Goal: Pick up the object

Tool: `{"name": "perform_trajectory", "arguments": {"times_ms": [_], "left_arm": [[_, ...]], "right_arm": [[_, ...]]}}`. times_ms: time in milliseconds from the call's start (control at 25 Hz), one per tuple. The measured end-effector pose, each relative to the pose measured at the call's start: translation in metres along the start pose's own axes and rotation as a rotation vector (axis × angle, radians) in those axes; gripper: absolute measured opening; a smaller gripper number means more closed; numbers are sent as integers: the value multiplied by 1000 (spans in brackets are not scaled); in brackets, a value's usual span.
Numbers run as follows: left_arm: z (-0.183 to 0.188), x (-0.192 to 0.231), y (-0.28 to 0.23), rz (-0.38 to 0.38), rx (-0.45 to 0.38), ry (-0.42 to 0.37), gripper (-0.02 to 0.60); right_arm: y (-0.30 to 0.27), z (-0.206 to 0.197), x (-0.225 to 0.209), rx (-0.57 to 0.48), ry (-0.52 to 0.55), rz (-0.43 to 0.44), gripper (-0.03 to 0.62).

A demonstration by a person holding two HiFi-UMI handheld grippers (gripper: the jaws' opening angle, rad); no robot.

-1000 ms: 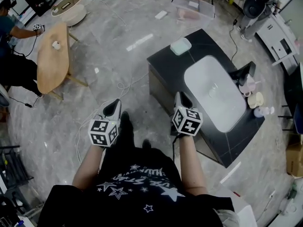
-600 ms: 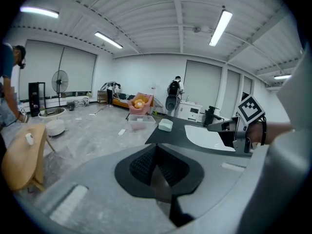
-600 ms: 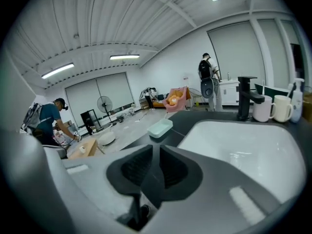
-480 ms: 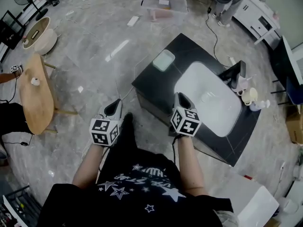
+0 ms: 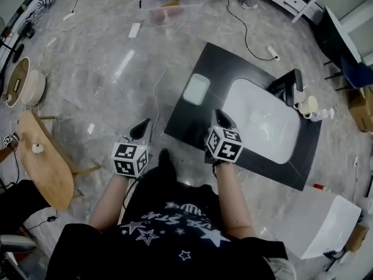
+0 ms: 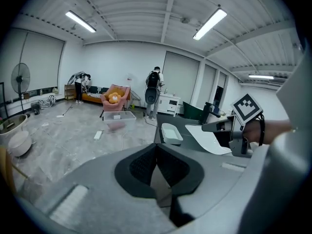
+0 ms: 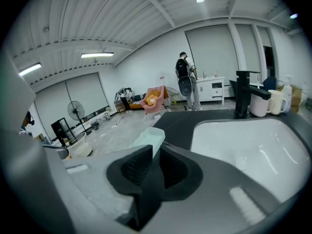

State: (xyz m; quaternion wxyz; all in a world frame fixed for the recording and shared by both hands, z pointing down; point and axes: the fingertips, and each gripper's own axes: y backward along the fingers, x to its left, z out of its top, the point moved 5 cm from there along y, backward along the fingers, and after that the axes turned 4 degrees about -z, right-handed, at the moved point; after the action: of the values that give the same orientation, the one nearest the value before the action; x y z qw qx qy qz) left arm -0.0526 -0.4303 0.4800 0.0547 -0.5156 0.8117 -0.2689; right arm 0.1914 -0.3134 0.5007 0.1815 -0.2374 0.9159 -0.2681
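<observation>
A pale green tray lies on the left part of a black counter, beside a white sink. It also shows in the left gripper view as the tray and in the right gripper view as the tray, just beyond the jaws. My right gripper hovers over the counter's near edge, short of the tray, shut and holding nothing. Over the floor to the counter's left my left gripper is held, also shut and holding nothing.
A black faucet and cups stand behind the sink. A wooden table is at the left, a clear plastic bin at the top, a white box at the lower right. Cables run across the floor.
The view has swung, so the counter and tray now sit closer and more central. The right gripper now reaches over the counter's edge. Both grippers stay shut.
</observation>
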Motion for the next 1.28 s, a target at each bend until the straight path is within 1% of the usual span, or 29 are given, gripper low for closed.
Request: {"name": "perform_trajectory", "arguments": {"times_ms": [360,600,840,1040,1080,1160,1280], "left_arm": [[14,40,-54,-141,67,-30,9],[19,57,-80,-208,101,-55,9],[17,67,-90,-232,127,-45,9],[13,77,-87,-224,135,-33,9],[12,78,-85,-220,136,-31,9],[12,80,-83,-211,134,-25,9],[11,79,-78,-195,126,-19,9]], "right_arm": [[-57,8,20,50,-70,-90,51],[-91,2,23,106,-110,-154,78],[-111,-4,22,164,-119,-213,86],[-116,-13,20,215,-106,-265,86],[-116,-14,20,220,-97,-278,78],[-116,-13,18,226,-87,-302,37],[-114,-12,15,236,-88,-314,15]]}}
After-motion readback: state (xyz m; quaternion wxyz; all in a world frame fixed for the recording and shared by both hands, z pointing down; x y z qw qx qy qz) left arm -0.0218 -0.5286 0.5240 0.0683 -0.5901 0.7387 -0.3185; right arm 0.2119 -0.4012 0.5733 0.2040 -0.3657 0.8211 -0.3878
